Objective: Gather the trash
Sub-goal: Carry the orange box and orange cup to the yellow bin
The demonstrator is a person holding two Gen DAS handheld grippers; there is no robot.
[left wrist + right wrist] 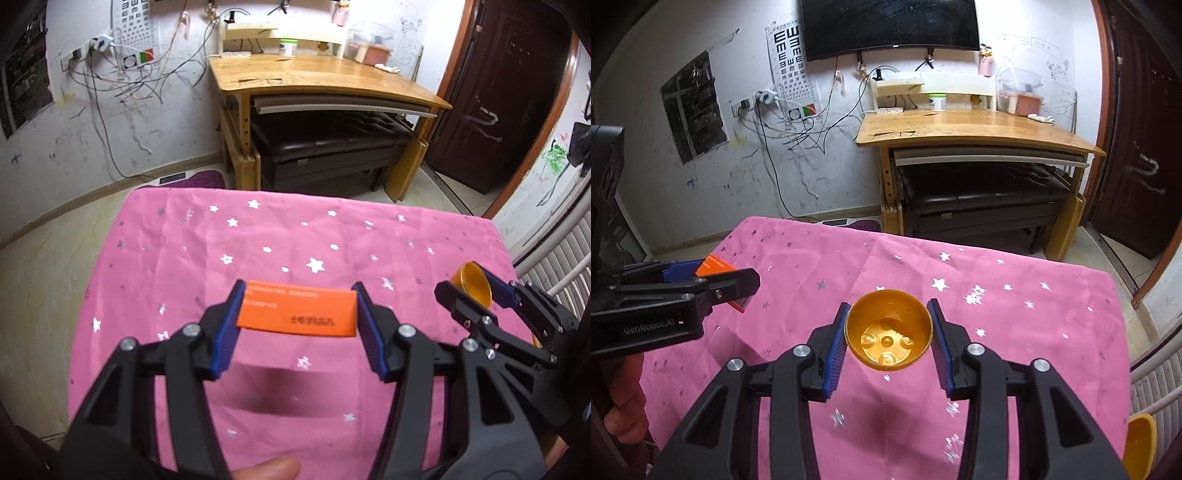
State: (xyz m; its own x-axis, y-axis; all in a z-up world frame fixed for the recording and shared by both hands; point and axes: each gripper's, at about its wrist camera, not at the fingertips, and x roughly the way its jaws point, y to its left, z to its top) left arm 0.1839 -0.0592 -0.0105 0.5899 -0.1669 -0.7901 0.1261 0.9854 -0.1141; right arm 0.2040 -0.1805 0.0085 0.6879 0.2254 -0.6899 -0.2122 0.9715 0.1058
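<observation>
you are holding two pieces of trash at once, one in each tool, both lifted clear of the pink starred cloth (295, 236).

left gripper (297, 314): its blue pads are pressing on the two short ends of an orange box (297, 313), so the jaws are standing half apart, clamped on the box. a shadow is lying on the cloth beneath it, which suggests the box is hanging in the air. in the right wrist view the same box is showing at about 9 o'clock.

right gripper (889, 334): its jaws are closing on a gold cup (889, 334), one pad at each side of the rim. the cup is sitting mouth toward the camera, its dimpled bottom showing. in the left wrist view it is appearing at about 3 o'clock, well apart from the box.

progress, as a judgement: pickup is looking done for these two items. no other litter is showing on the cloth. a yellow rim (1141, 439) is peeking in at 5 o'clock in the right wrist view; i cannot tell what it is. no bin is in view, so the dropping-off is remaining.
</observation>
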